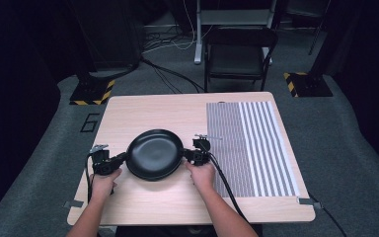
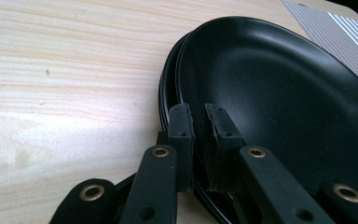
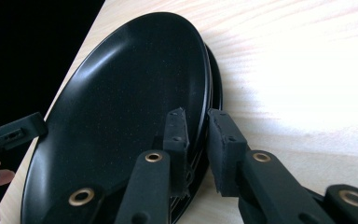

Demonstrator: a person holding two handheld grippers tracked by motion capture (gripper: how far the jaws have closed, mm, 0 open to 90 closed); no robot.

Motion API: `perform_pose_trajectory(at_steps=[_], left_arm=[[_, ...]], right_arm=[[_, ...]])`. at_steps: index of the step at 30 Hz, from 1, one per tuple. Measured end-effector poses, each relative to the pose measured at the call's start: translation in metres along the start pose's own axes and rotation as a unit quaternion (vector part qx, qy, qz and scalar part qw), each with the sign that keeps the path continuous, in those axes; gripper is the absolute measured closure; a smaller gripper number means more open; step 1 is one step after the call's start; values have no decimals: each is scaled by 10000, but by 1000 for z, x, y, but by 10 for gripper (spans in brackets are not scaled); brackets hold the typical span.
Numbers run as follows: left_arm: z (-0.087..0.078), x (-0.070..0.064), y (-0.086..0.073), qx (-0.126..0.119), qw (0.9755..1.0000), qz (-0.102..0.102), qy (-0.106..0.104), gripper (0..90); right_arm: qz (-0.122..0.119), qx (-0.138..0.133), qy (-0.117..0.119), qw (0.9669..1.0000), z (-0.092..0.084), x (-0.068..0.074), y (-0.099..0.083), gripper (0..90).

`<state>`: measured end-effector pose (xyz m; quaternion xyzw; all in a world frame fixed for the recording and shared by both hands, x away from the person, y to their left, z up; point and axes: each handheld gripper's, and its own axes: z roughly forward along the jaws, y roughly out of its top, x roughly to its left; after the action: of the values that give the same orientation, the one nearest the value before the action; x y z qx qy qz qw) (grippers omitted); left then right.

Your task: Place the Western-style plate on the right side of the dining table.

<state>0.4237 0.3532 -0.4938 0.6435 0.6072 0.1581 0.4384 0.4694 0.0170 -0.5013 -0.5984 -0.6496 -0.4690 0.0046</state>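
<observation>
Two stacked black plates [image 1: 155, 154] lie on the tabletop [image 1: 143, 111] between two grippers, the left gripper [image 1: 124, 158] and right gripper [image 1: 184, 155] each pinching the stack's rim in its fingers [image 2: 182, 135].

The worktop [image 1: 143, 111] looked like pale wood or wood-grain laminate, smooth with a soft sheen and fine streaked grain. The black plates [image 1: 155, 154], stacked, had a semi-gloss finish with a faint speckle and a bright highlight along the rim. The striped mat [image 1: 256, 148] appeared thin and matt, like paper or cloth. The jaws were matt black plastic with rough, foam-like pads [image 2: 182, 126] and brass-coloured metal rivets [image 2: 160, 151].
</observation>
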Motion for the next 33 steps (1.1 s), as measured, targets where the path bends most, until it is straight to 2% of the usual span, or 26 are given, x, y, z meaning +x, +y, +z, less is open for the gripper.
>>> perform_pose_trajectory(at_steps=[4,9,15,19,21,22,25,30,33], left_arm=[[3,-3,1,15,10000,28,-11,827],[5,-4,2,51,9999,-100,-62,827],[12,-9,3,-16,9997,-228,-50,830],[16,-11,3,-51,9994,-311,-132,830],[17,-12,2,-69,9993,-338,-172,830],[17,-13,2,-70,9992,-339,-175,830],[17,-11,2,-87,9990,-378,-219,830],[17,-12,1,-42,9986,-474,-225,821],[15,-14,-1,101,9982,-533,-239,786]], right_arm=[[46,-42,-9,10000,-3,-1,2,782],[34,-67,-33,10000,-6,-2,4,783],[5,-231,-132,9996,-8,-4,6,788],[-19,-228,-198,9995,-11,-7,9,772],[18,-185,-165,9997,-9,-7,9,696],[48,-129,-161,9998,-8,-6,8,696],[-76,-61,-227,9997,-5,-5,3,718],[423,-101,-84,9990,-5,-10,3,764],[390,-113,-113,9991,-5,-9,3,764]])
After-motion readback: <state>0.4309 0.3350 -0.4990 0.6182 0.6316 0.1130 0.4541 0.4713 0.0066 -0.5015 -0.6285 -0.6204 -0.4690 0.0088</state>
